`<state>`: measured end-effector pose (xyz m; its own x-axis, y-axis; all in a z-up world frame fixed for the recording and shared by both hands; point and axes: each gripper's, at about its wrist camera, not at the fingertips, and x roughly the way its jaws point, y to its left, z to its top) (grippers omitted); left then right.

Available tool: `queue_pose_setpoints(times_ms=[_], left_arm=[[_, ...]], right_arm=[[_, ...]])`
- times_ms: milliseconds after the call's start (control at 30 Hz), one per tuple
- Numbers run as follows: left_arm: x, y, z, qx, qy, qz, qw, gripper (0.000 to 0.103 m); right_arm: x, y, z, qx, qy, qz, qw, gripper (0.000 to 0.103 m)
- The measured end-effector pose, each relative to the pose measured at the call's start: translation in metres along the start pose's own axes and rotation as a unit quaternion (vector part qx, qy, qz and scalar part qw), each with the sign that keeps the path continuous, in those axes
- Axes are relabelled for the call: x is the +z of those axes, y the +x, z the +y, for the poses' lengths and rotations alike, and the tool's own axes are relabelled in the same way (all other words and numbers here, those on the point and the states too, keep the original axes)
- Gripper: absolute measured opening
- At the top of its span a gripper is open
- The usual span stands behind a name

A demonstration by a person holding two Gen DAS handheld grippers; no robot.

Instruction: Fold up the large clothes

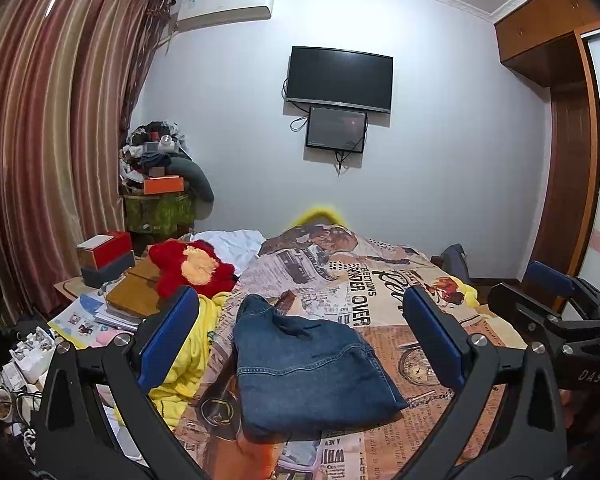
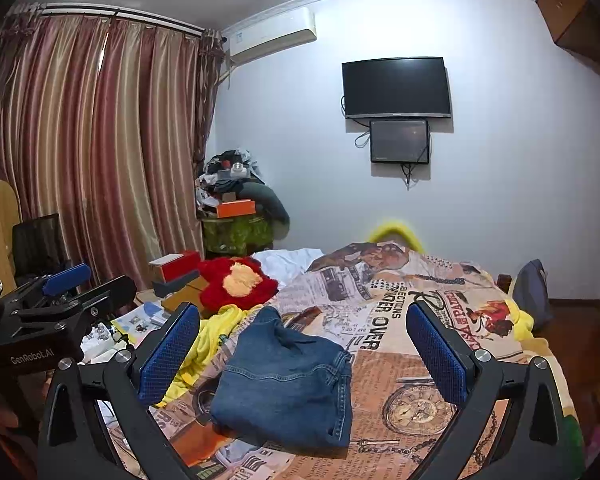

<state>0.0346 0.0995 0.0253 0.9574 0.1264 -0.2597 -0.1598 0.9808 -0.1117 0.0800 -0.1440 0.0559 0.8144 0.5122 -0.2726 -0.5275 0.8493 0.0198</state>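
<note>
While the folded jeans (image 1: 308, 364) lie apparently below them, left gripper (image 1: 300, 344) and right gripper (image 2: 302, 354) gape, empty.

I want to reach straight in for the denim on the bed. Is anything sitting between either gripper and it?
Nothing visible. The folded jeans lie alone on the newspaper-print bedspread, framed between both open grippers, left gripper and right gripper. The yellow garment lies off to the left side.
</note>
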Motion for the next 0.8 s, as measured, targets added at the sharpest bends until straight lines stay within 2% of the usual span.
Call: queue_pose_setpoints(times_ms=[500,800], left_arm=[[-0.0001,0.0024,0.0042,-0.025,-0.018,0.009,0.9995,0.103],[-0.0018,0.0025,0.0003,-0.028,-0.015,0.013,0.9994,0.103]], right_arm=[[0.0031,-0.0024,0.0003,-0.003,0.003,-0.003,1.0,0.103],[0.0036,-0.0032,0.0021,-0.002,0.01,-0.001,1.0,0.103]])
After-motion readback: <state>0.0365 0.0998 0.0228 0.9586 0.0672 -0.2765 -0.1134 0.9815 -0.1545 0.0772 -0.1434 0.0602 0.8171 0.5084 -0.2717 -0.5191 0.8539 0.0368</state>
